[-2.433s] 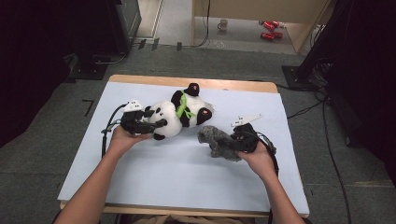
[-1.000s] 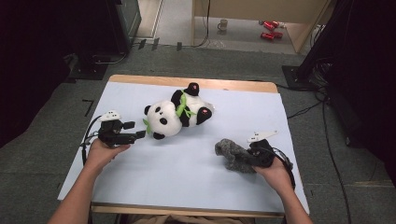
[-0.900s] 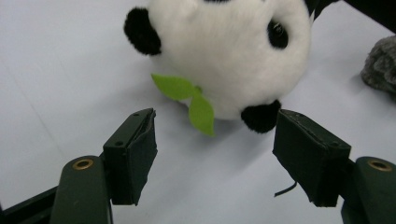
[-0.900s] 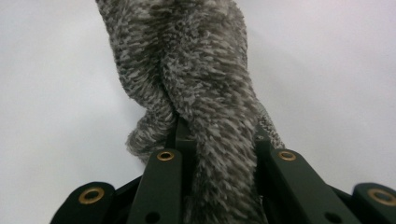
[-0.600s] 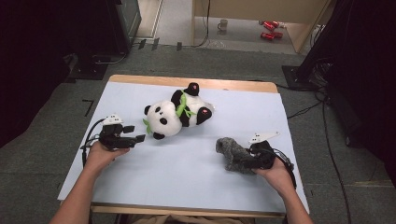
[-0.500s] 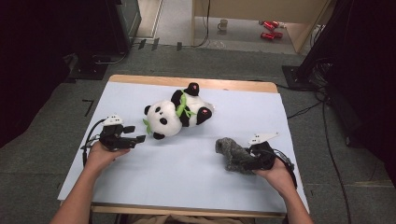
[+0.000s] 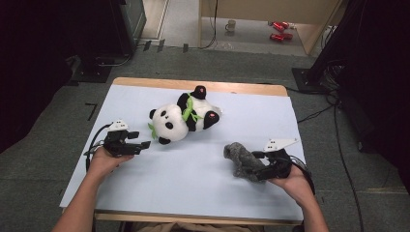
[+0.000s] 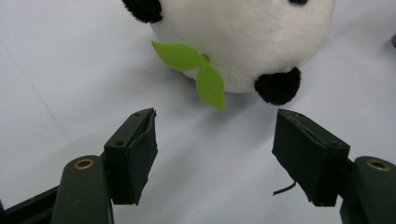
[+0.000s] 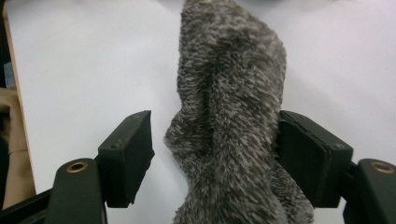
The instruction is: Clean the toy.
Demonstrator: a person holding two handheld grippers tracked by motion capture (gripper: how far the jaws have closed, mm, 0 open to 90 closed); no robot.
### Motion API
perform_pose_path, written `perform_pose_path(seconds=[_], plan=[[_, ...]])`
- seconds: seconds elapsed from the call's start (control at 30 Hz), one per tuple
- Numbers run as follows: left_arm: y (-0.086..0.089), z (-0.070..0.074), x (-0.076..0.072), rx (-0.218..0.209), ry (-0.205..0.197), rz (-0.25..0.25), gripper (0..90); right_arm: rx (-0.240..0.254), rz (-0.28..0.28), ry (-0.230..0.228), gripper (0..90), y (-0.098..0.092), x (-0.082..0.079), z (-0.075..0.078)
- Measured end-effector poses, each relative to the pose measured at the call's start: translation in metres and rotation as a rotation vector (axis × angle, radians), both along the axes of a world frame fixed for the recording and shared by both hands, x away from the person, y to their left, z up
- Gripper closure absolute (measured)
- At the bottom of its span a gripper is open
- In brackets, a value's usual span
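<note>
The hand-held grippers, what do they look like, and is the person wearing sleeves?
Each hand-held gripper, left and right, has a black body with a pale three-cornered plate on top and a black cable trailing back past the hand. Up close, the jaws are dark green-black arms ending in blocky black pads, with a brass-coloured ring at each arm. No sleeves show: both forearms are bare.

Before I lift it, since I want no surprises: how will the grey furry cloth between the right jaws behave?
The grey cloth looks folded and slumped, so it will probably droop when raised. Its fluffy pile suggests it is light and should grip rather than slip. The right gripper stands open around it, touching one jaw only, so a push may just bunch it.
</note>
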State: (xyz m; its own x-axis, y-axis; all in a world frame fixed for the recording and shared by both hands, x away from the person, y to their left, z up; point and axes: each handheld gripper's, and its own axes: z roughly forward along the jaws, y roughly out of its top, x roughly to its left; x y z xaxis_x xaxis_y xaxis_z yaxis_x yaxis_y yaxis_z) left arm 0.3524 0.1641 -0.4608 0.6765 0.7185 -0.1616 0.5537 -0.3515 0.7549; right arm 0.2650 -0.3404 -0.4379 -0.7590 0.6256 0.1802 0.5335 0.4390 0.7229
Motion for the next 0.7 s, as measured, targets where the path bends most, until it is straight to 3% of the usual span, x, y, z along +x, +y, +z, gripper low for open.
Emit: perform_pose_path(seconds=[0.2, 0.37, 0.6, 0.7], plan=[[0.002, -0.001, 0.001, 0.008, 0.003, 0.009, 30.0, 0.060, 0.003, -0.026, 28.1, -0.010, -0.002, 0.007], [0.001, -0.002, 0.001, 0.014, 0.003, 0.008, 30.1, 0.100, -0.061, -0.055, 29.5, -0.021, 0.000, 0.012], [0.002, -0.004, 0.001, 0.030, 0.006, 0.008, 30.6, 0.106, -0.173, -0.063, 32.7, -0.034, 0.010, 0.008], [0.002, -0.005, 0.001, 0.029, 0.010, 0.012, 30.6, 0.086, -0.218, -0.060, 33.9, -0.039, 0.015, 0.005]])
